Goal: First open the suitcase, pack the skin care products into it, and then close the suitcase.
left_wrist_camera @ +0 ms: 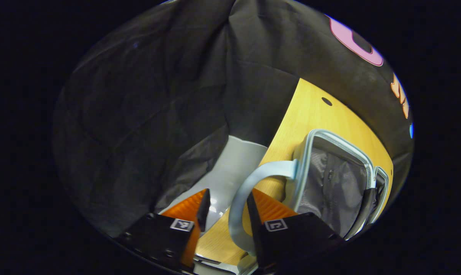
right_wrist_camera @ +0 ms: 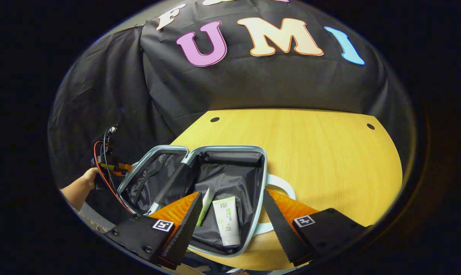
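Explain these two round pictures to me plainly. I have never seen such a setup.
A person holds a two-finger gripper in each hand; a camera rides on each and looks forward past its jaws.

In the left gripper view, the left gripper is open, with the suitcase's pale blue handle looping between its jaws, not clamped.

In the right gripper view, the right gripper is open and holds nothing. Below it the suitcase lies open on the wooden table, with a white tube and a slimmer tube inside. The person's hand is at the far left.
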A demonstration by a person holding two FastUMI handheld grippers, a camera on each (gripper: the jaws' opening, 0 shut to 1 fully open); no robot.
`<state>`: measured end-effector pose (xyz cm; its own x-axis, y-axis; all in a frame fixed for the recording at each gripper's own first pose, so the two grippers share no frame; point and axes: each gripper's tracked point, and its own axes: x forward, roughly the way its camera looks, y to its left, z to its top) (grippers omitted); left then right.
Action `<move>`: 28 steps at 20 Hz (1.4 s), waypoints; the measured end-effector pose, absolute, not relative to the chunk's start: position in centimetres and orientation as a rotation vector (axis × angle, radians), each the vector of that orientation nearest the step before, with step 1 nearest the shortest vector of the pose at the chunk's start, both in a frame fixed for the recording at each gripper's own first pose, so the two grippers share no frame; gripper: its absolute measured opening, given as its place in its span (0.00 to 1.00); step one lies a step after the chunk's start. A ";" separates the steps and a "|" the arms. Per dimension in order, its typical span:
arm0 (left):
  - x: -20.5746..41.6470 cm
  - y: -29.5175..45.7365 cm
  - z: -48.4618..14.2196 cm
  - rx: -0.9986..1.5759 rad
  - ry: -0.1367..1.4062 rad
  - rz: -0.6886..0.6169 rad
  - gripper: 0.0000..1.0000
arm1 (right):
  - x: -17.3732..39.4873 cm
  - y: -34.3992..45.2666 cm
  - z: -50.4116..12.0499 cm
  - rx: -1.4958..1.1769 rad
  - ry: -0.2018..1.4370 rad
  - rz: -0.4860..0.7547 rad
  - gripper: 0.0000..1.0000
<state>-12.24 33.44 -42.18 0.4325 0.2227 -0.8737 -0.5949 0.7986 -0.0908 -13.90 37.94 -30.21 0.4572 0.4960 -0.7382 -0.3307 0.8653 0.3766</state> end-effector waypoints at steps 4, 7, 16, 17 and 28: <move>-11.6 32.2 -41.9 -0.407 0.999 0.495 0.13 | -13.1 36.8 -29.8 0.195 0.942 0.491 0.98; -11.2 31.8 -39.5 -0.342 0.986 0.473 0.03 | -12.7 36.0 -29.5 0.192 0.922 0.484 0.98; -10.6 29.6 -26.1 -0.257 0.766 0.472 0.00 | -12.0 33.5 -28.3 0.181 0.824 0.561 0.98; -10.6 28.7 -24.5 -0.233 0.751 0.464 0.00 | -11.7 32.8 -28.1 0.182 0.820 0.564 0.98; -8.2 16.0 -13.0 -0.088 0.616 0.346 0.00 | -10.2 26.9 -27.1 0.244 0.796 0.612 0.98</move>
<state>-8.24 15.99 -12.96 0.7609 0.2915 -0.5798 -0.3433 0.9390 0.0216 -10.18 26.93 -27.10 0.5392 0.5974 -0.5937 -0.4198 0.8017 0.4254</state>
